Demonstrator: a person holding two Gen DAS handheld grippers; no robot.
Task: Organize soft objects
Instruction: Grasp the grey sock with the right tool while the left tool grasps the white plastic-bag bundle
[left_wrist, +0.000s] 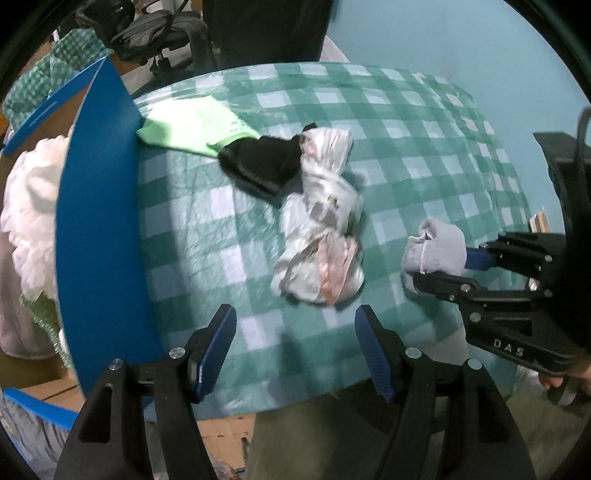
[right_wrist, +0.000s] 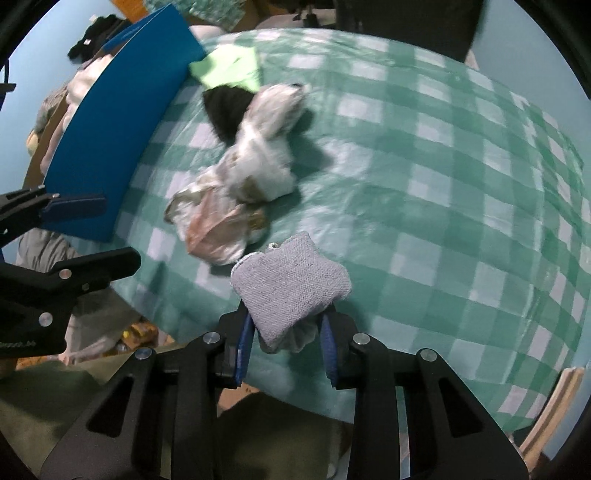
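Note:
My right gripper (right_wrist: 288, 325) is shut on a folded grey cloth (right_wrist: 291, 284) and holds it above the near edge of the checked table; the gripper and cloth also show in the left wrist view (left_wrist: 436, 251). My left gripper (left_wrist: 295, 343) is open and empty near the table's front edge, short of a crumpled white patterned cloth (left_wrist: 321, 225). A black sock (left_wrist: 262, 162) and a light green cloth (left_wrist: 192, 125) lie beyond it. The white cloth (right_wrist: 251, 166) also shows in the right wrist view.
A cardboard box with a blue flap (left_wrist: 99, 221) stands at the table's left and holds fluffy white material (left_wrist: 33, 206). The table has a green checked cover (left_wrist: 424, 147). A dark chair (left_wrist: 266, 33) stands behind it.

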